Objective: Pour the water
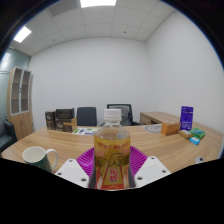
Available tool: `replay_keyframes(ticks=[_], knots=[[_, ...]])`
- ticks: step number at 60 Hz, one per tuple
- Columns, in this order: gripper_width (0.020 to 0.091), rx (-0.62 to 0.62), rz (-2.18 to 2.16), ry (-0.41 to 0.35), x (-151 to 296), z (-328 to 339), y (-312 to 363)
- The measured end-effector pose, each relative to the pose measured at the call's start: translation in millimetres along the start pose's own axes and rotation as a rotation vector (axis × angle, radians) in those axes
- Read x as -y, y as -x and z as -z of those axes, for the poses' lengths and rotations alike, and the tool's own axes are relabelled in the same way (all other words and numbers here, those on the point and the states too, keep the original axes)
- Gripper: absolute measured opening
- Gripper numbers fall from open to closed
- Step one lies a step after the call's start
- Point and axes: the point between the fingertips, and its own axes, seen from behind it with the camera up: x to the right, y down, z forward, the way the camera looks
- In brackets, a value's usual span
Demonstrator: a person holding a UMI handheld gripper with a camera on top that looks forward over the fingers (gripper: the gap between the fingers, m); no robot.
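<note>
A clear plastic bottle [112, 150] with a white cap and an orange-and-red label stands upright between my gripper's [112, 166] two fingers. Both purple pads [92, 160] press against its sides, so the gripper is shut on it. The bottle fills the space just ahead of me and hides the table behind it. A pale green mug [37, 157] with a handle stands on the wooden table [70, 144] to the left of the bottle, a little beyond my left finger.
Beyond the bottle, the long wooden table carries brown boxes [62, 121] at the far left, and a blue carton [186, 117] with small packets at the far right. Two office chairs [88, 116] stand behind it. A cabinet [20, 95] lines the left wall.
</note>
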Motion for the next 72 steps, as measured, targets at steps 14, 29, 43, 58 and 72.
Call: replay_keyframes(ticks=[14,29,43,58,72], knots=[[0.0460,0.032,0.016,0.013,1,-12,0],[0.0547,0.014,0.038,-0.015,-18,-1,3],[0.0838,0.004,0.083,0.057,-6,36,-6],[0.0847,0.042,0.001,0.021,9,147,-8],[0.0845,0.102,-0.072,0.054,-18,234,3]])
